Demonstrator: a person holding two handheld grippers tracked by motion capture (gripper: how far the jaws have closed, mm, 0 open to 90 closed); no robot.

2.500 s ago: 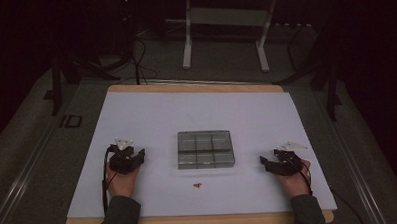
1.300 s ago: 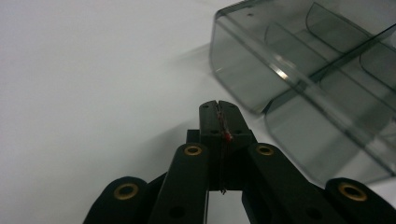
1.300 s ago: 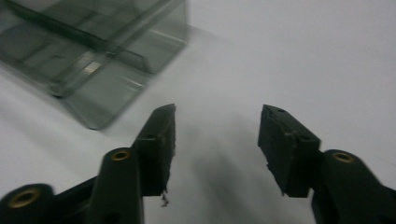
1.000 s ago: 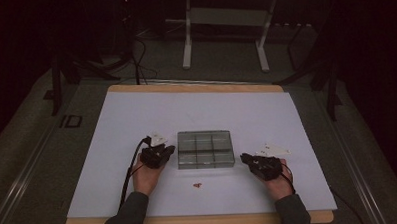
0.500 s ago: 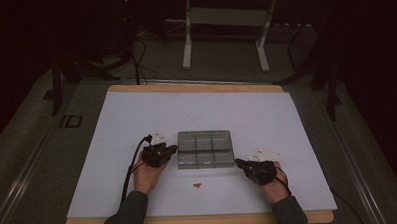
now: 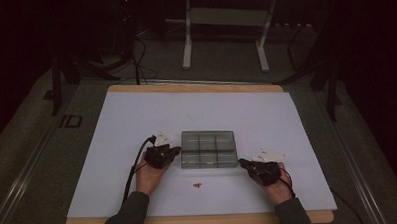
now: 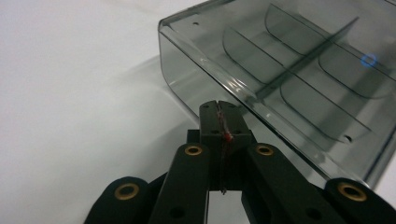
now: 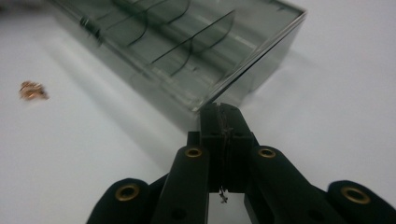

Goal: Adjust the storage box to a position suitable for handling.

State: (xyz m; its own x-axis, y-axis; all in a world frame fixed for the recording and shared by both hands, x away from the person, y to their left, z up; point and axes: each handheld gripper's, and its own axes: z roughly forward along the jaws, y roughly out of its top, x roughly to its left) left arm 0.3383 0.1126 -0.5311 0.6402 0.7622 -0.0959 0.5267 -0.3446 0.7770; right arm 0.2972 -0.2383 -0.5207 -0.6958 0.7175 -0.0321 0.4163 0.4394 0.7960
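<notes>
Legible marking, one item: the white capitals "ID" on the dark floor mat (image 6: 69, 121) just off the left edge of the table (image 6: 136, 109); nothing else in the high view or either gripper view carries readable text.

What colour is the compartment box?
Translucent smoky grey compartment box, clearest in the left gripper view.

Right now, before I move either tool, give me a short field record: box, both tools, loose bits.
box: clear smoky compartment box, lid closed, lying flat on the white table
left tool: shut, nothing between the jaws, tips at the box's left side
right tool: shut, nothing held, tips at the box's near right corner
loose bits: small copper-coloured piece on the table in front of the box
</notes>
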